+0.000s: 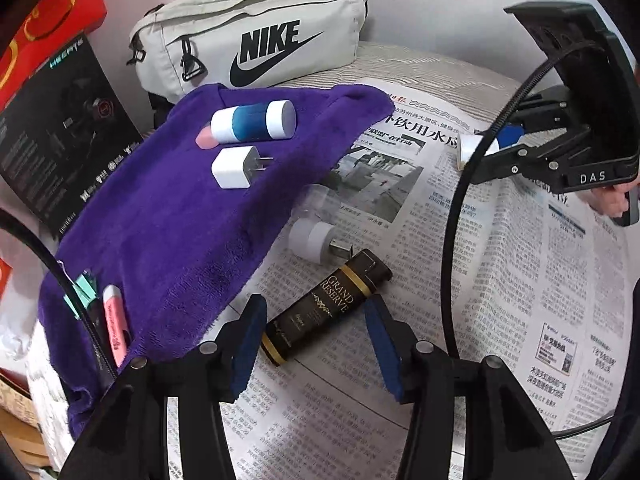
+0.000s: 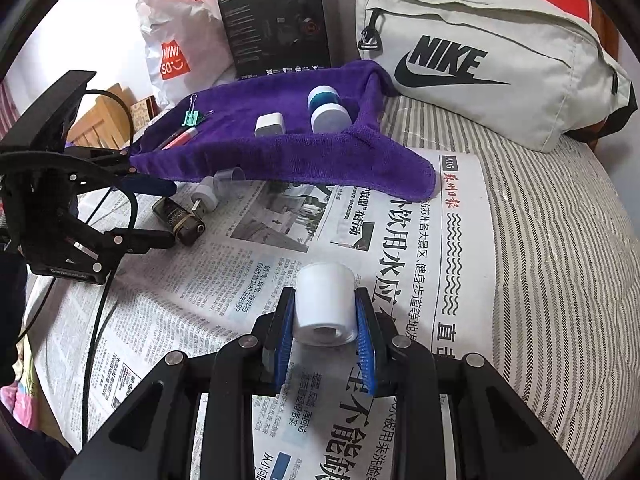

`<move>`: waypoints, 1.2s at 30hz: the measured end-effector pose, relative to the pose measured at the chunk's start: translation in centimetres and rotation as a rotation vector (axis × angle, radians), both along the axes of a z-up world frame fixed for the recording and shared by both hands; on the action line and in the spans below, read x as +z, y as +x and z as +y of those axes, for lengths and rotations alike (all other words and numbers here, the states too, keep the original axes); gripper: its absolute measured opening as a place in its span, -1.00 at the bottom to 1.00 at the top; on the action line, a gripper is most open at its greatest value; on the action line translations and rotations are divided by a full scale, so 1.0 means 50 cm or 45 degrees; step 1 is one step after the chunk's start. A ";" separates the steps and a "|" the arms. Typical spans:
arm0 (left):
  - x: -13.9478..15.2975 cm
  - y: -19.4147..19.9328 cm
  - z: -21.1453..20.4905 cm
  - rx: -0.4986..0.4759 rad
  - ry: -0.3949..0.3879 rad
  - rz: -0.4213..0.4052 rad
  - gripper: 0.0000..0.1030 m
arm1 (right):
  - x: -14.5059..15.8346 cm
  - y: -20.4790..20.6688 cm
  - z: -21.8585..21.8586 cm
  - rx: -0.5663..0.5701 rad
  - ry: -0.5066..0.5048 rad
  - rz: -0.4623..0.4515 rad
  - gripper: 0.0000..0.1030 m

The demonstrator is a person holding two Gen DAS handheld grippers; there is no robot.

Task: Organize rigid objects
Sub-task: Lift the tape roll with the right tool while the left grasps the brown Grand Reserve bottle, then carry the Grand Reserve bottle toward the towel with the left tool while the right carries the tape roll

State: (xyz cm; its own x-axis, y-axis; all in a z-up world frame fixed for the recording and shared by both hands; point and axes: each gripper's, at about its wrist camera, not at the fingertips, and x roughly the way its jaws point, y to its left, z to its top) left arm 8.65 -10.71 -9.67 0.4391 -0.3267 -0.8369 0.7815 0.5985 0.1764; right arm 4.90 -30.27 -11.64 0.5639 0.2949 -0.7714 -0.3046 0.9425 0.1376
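A dark brown tube (image 1: 332, 300) marked "Grand Reserve" lies on the newspaper (image 1: 520, 280). My left gripper (image 1: 314, 303) is open and straddles it, with neither blue pad pressing on it. The same left gripper (image 2: 168, 212) and tube (image 2: 180, 220) show at the left of the right wrist view. My right gripper (image 2: 324, 300) is shut on a white cylinder (image 2: 325, 304), held just above the paper; the gripper (image 1: 492, 148) also shows at the right of the left wrist view. On the purple towel (image 1: 180, 220) lie a blue-and-white container (image 1: 254, 120), a white charger (image 1: 234, 168), a pink eraser (image 1: 206, 138), a pink highlighter (image 1: 114, 324) and a green binder clip (image 1: 82, 290).
A white round USB adapter (image 1: 314, 236) and a clear cap (image 1: 316, 200) lie on the paper by the towel's edge. A grey Nike bag (image 1: 256, 28), a black box (image 1: 60, 128) and a red bag (image 1: 44, 20) stand behind. A black cable (image 1: 456, 240) loops over the paper. Striped bedding (image 2: 560, 240) lies underneath.
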 end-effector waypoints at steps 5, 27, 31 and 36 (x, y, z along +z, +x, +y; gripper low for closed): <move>-0.002 -0.009 0.008 0.009 -0.066 0.039 -0.35 | -0.002 -0.001 0.000 -0.003 0.007 0.000 -0.44; -0.001 -0.028 0.004 0.046 -0.075 0.106 -0.29 | -0.004 0.000 0.010 0.014 0.018 -0.024 -0.43; -0.003 -0.011 0.005 0.071 -0.114 0.146 -0.26 | -0.005 0.001 0.006 0.010 0.038 -0.015 -0.43; -0.003 -0.023 0.018 0.112 -0.142 0.164 -0.54 | -0.003 0.001 0.009 0.000 0.027 -0.014 -0.44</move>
State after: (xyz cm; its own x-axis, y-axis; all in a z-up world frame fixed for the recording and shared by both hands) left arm 7.51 -9.82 -9.83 0.3615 -0.3859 -0.8487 0.7373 0.6756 0.0069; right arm 4.95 -29.80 -11.78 0.5727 0.3109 -0.7585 -0.3059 0.9395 0.1541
